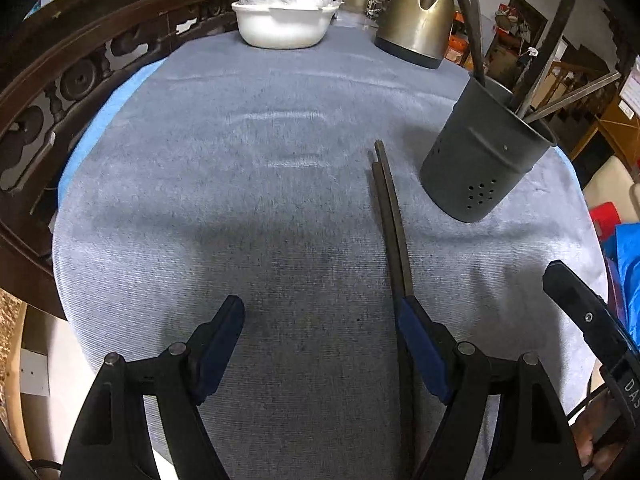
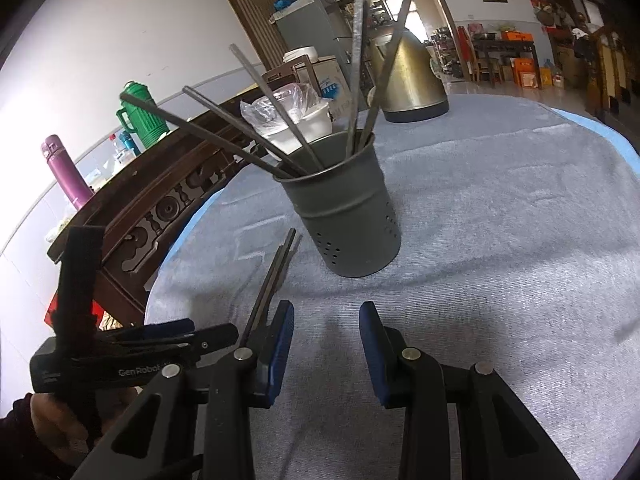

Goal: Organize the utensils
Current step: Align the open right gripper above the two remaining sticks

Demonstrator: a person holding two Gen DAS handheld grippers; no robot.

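Looks like the pickup stage: one last pair of chopsticks (image 1: 390,216) lies flat on the tabletop (image 1: 240,184) just beside the grey holder (image 1: 484,160), which already has several sticks standing in it. Left tool (image 1: 322,330) hangs over them with fingers wide apart, holding nothing; right tool (image 2: 326,332) is partly apart, empty too. Next move probably needs lining up over the pair. Blue-grey cloth cover, kettle (image 1: 418,24) and white bowl (image 1: 284,20) at the far end.

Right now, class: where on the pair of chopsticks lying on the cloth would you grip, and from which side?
Grip the chopsticks mid-shaft, from above, one finger on each side. They lie flat together on the cloth, their far tips near the holder, which crowds that end.
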